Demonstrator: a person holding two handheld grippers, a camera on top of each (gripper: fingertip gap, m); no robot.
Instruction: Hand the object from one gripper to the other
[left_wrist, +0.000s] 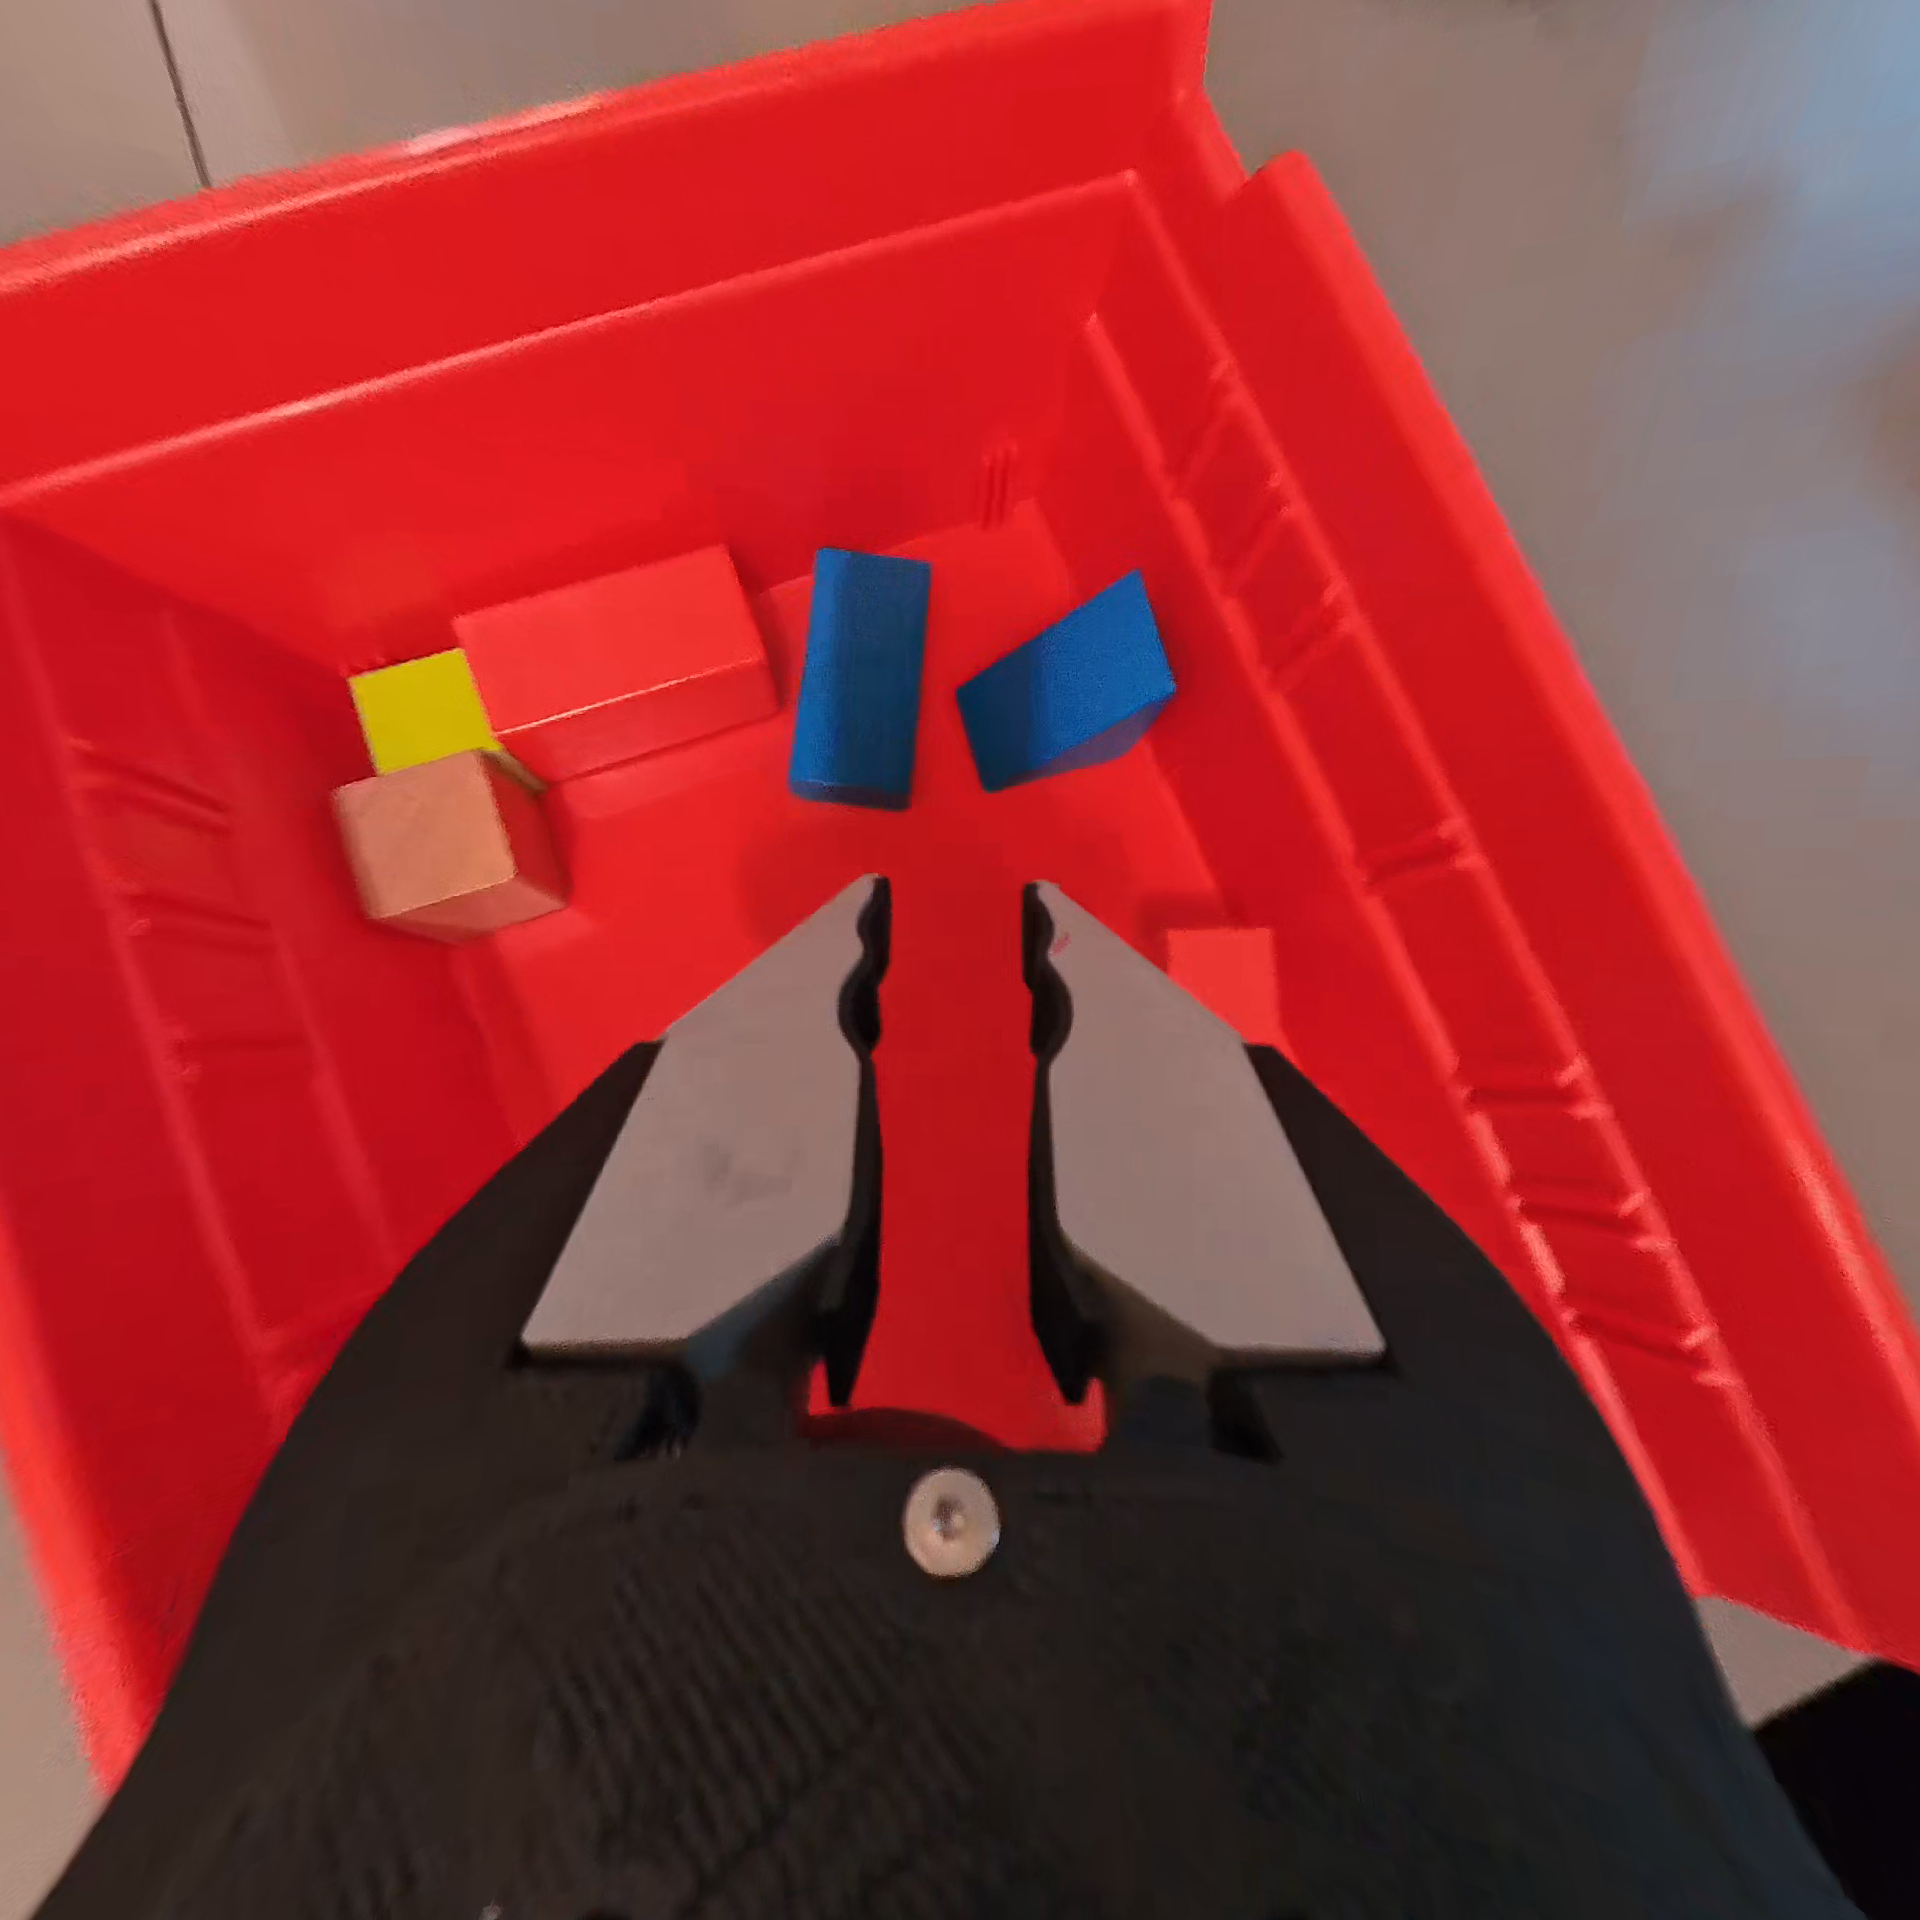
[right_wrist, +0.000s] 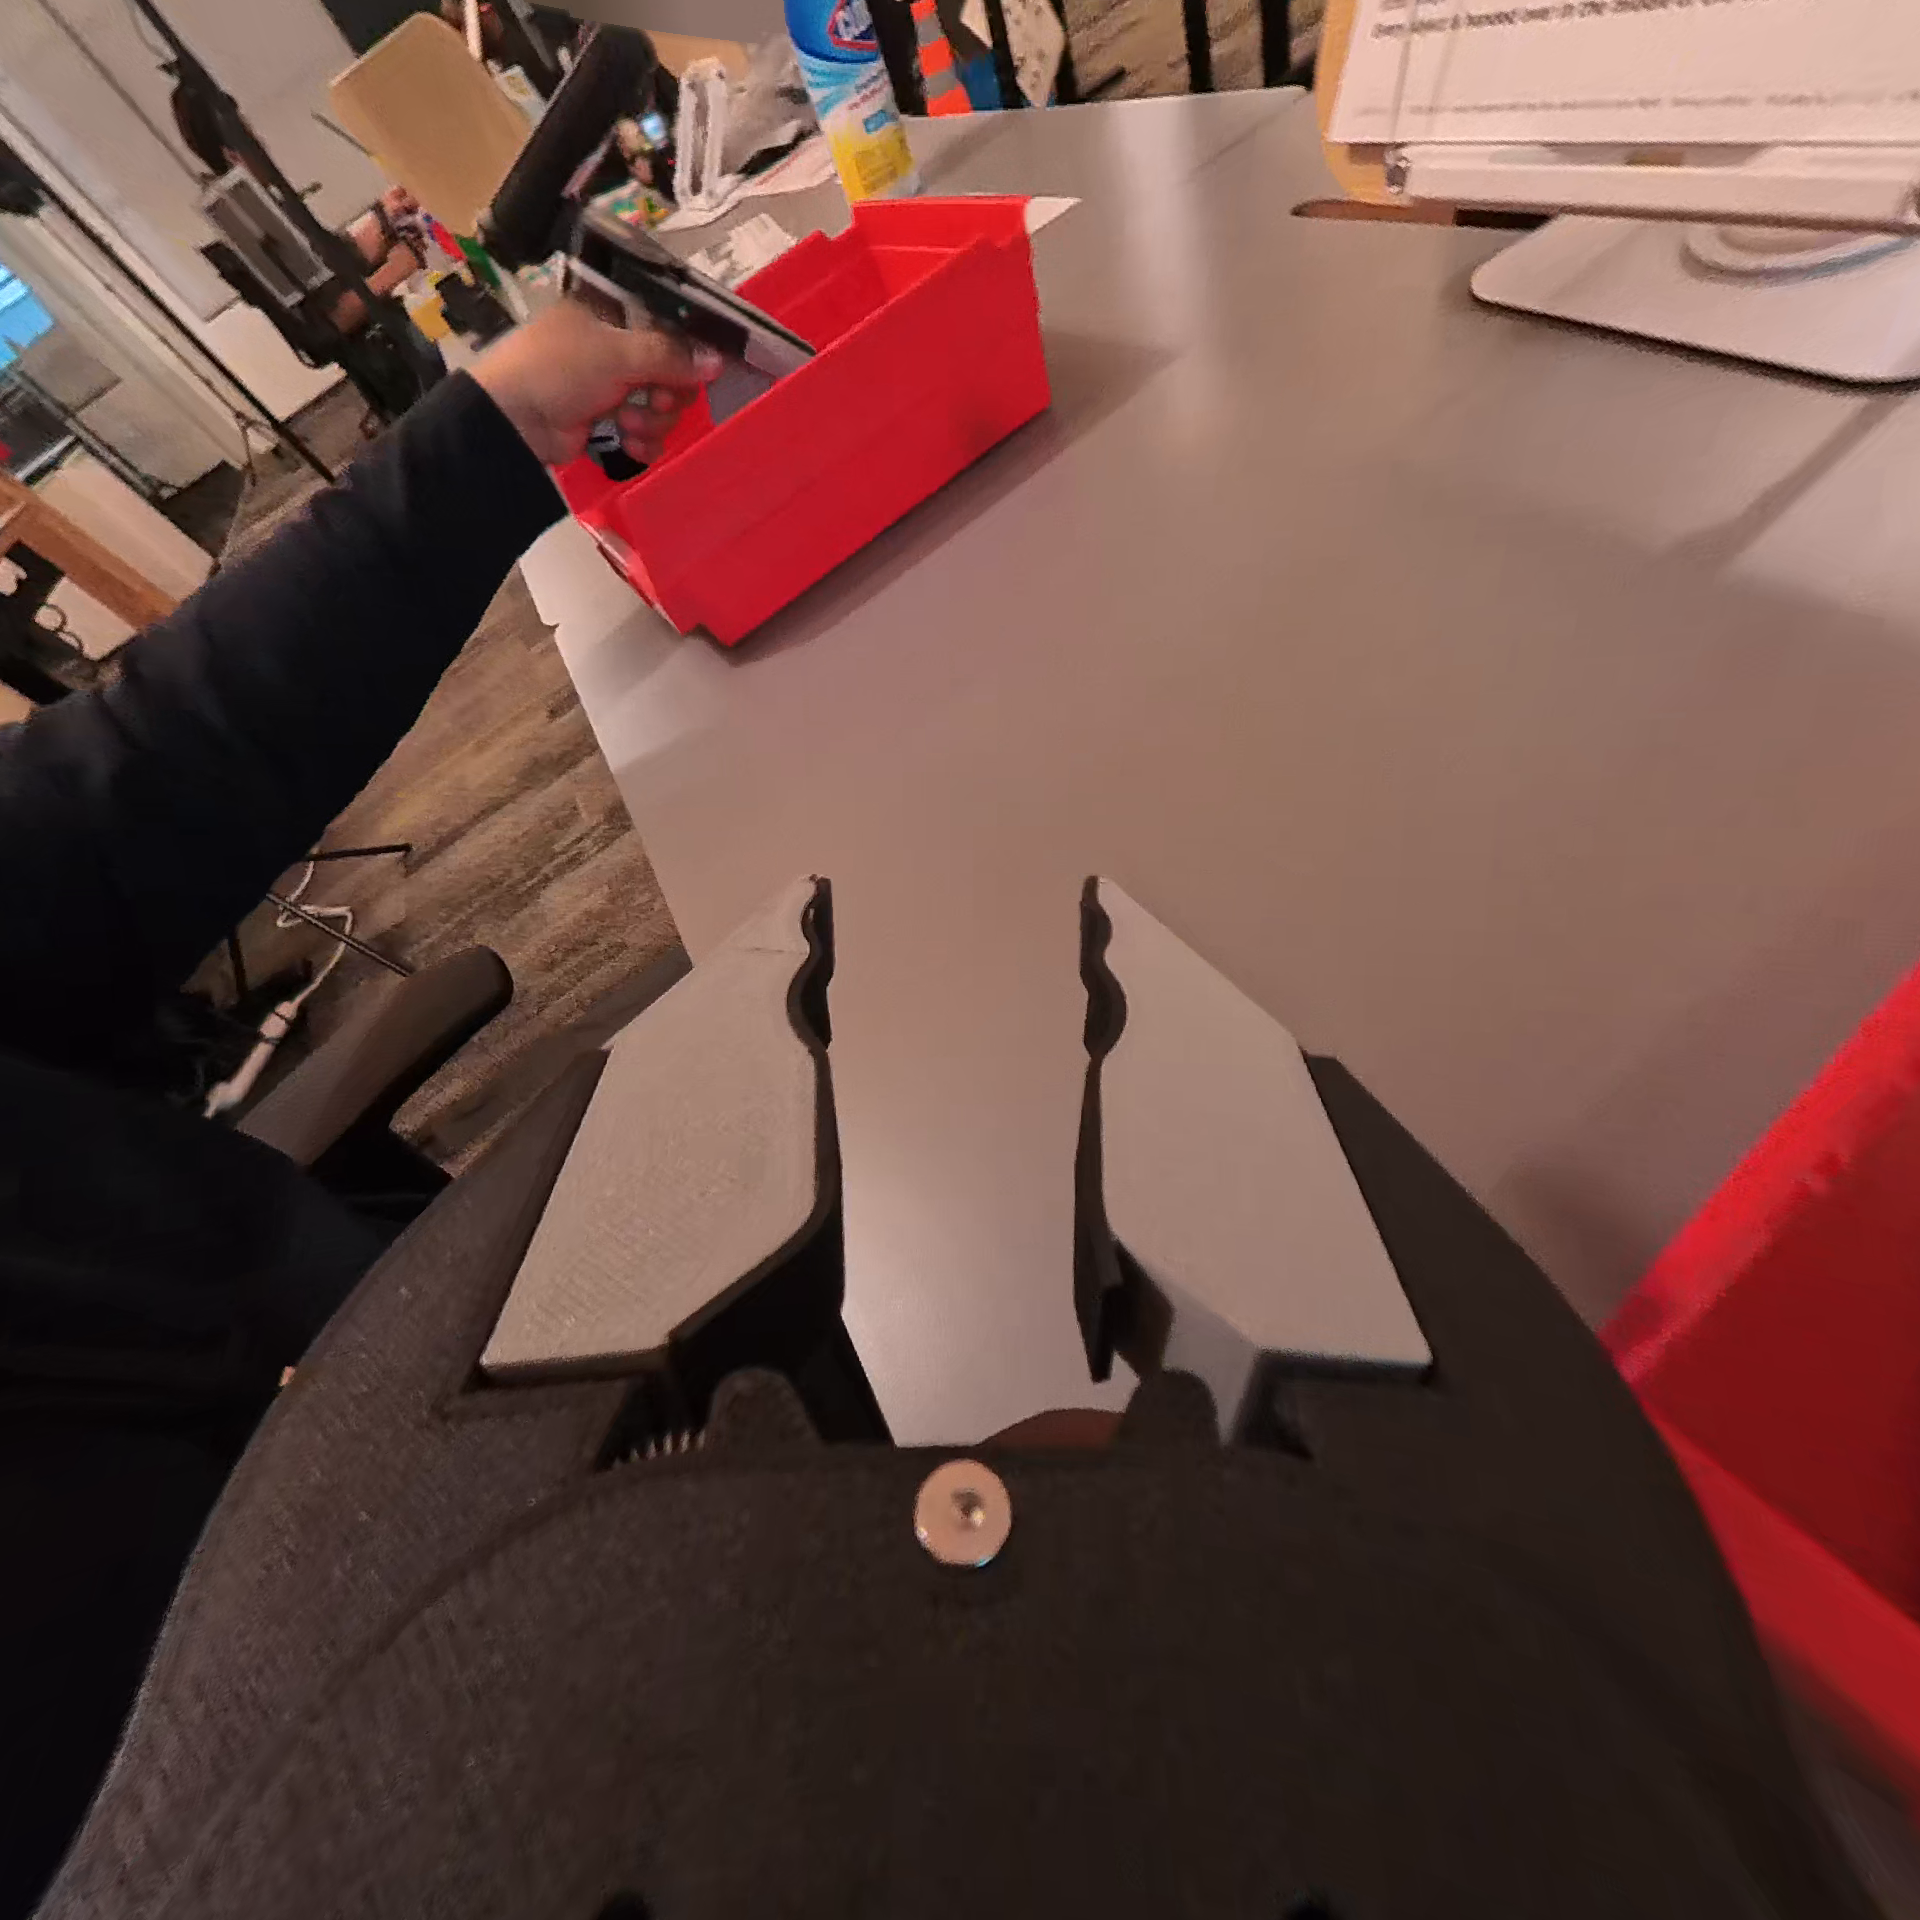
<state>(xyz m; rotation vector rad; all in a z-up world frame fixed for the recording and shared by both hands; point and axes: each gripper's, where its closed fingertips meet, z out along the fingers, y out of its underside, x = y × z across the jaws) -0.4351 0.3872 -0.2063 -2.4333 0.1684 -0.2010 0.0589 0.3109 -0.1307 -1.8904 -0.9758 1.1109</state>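
In the left wrist view my left gripper (left_wrist: 954, 883) is open and empty, pointing down into a red bin (left_wrist: 623, 343). On the bin floor lie a blue block (left_wrist: 857, 675), a blue wedge (left_wrist: 1065, 681), a red block (left_wrist: 618, 665), a yellow cube (left_wrist: 416, 709), a tan cube (left_wrist: 436, 847) and a small red block (left_wrist: 1221, 977). The blue block lies just beyond my fingertips, apart from them. In the right wrist view my right gripper (right_wrist: 956, 883) is open and empty above the grey table (right_wrist: 1351, 675). The left gripper (right_wrist: 727, 343), held by a hand, dips into the red bin (right_wrist: 831, 488) at the far left.
A second red bin (right_wrist: 1787, 1299) stands close at the right edge of the right wrist view. A monitor stand (right_wrist: 1714, 301) and papers sit at the back right, a wipes canister (right_wrist: 862, 114) behind the far bin. A dark sleeve (right_wrist: 260, 644) crosses the left side. The small red block (left_wrist: 1221, 977) is about 6 cm from my left fingertips and 45 cm from my right. The tan cube (left_wrist: 436, 847) is about 10 cm from my left fingertips.
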